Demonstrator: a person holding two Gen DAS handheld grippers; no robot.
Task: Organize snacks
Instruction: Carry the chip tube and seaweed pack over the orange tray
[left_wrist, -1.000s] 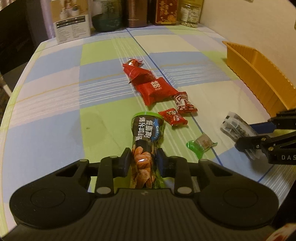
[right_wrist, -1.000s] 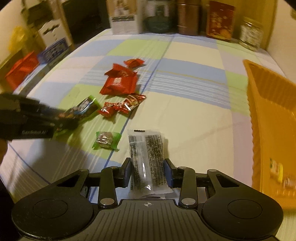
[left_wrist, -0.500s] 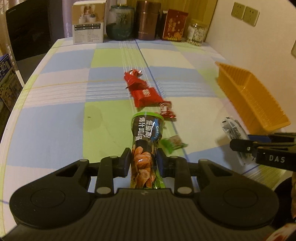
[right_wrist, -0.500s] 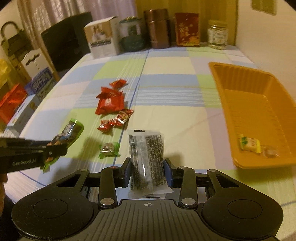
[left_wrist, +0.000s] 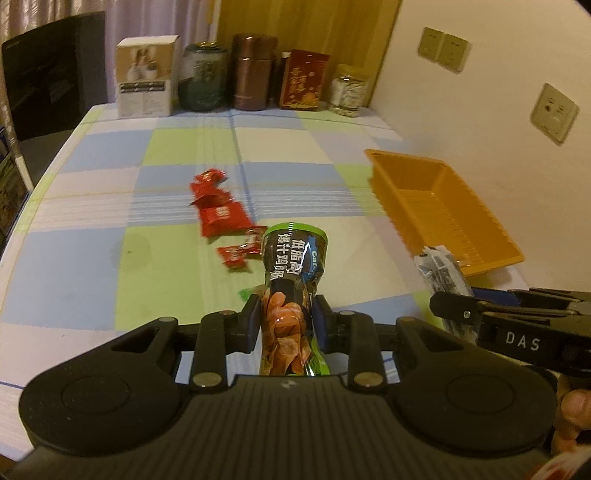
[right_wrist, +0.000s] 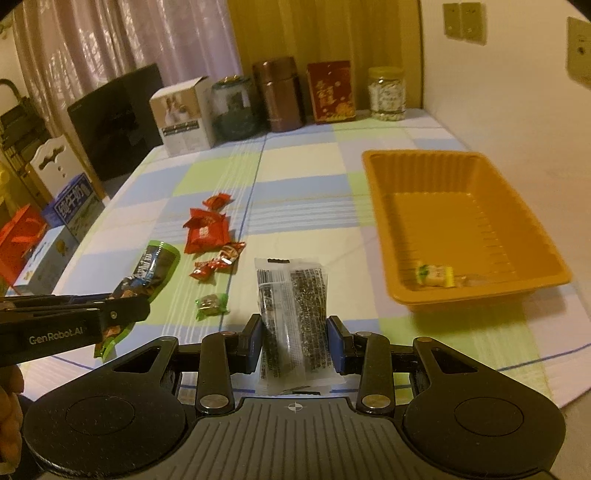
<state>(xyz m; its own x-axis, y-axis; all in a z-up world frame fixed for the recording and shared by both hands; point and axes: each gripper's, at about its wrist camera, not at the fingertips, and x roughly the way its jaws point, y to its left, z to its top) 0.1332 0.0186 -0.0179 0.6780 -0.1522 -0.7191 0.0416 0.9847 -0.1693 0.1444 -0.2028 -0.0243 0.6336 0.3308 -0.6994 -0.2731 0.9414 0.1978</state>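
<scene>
My left gripper (left_wrist: 286, 317) is shut on a green and black snack packet (left_wrist: 293, 280), held above the table; the same green packet (right_wrist: 153, 267) shows at the left of the right wrist view. My right gripper (right_wrist: 295, 341) is shut on a clear packet of dark seaweed-like snack (right_wrist: 293, 299), also lifted; that clear packet (left_wrist: 441, 271) pokes up at the right of the left wrist view. An orange tray (right_wrist: 476, 291) lies to the right with a yellow-green sweet (right_wrist: 434, 275) inside. Red wrapped snacks (right_wrist: 207, 234) and a small green sweet (right_wrist: 210, 304) lie on the checked tablecloth.
Along the table's far edge stand a white box (right_wrist: 183, 118), a dark jar (right_wrist: 234, 109), a brown canister (right_wrist: 280, 94), a red box (right_wrist: 330, 92) and a glass jar (right_wrist: 386, 94). The wall runs close beside the tray. Boxes and a red bag (right_wrist: 22, 243) sit off the left edge.
Both grippers have risen away from the table with their packets still gripped. The snacks and tray look smaller and farther, and the tray's inside has come into view.
</scene>
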